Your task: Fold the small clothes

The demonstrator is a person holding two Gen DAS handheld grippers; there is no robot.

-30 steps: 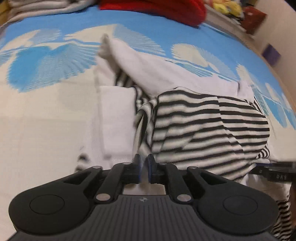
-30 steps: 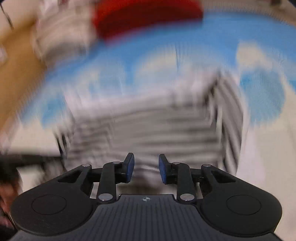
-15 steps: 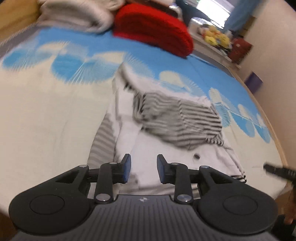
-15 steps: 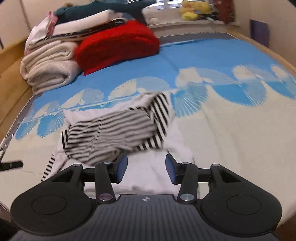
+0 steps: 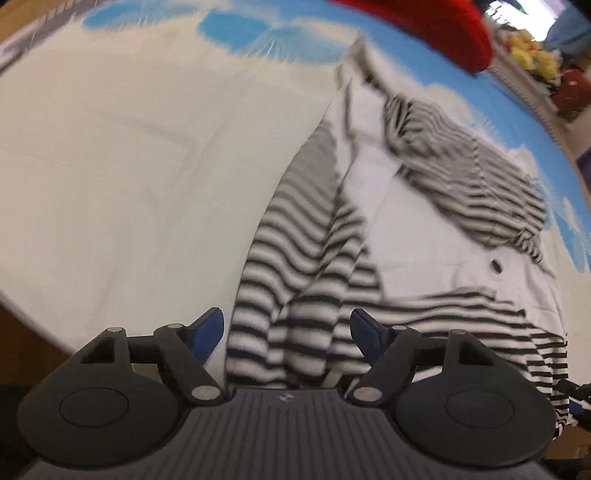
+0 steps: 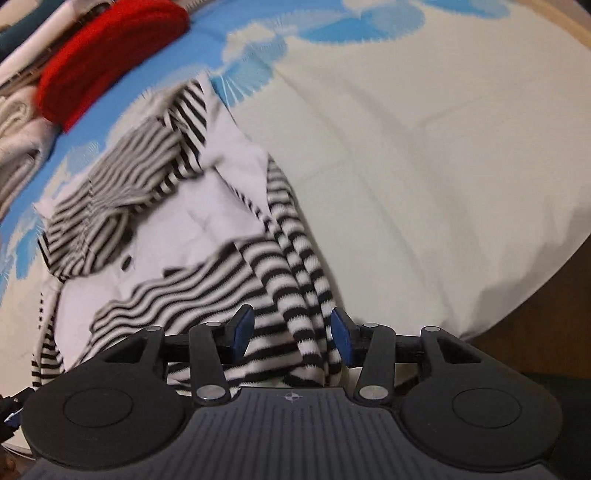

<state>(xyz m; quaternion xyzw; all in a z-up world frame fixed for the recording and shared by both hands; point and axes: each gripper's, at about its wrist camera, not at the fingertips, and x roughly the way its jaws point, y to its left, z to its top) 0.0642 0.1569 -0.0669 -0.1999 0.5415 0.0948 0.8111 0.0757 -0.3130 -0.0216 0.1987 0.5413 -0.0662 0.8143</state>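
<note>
Jaws of both grippers stand apart; striped garment lies between them.

Cream bedspread with blue fan prints along the far edge, a chunky red knit folded up back there, pale folded blankets beside it, and yellow plush toys.

This is a bedroom in a home. A bed fills both views, its cream cover printed with blue fan shapes, with a red blanket and folded pale linens stacked at its far end. Yellow soft toys sit beyond it.
</note>
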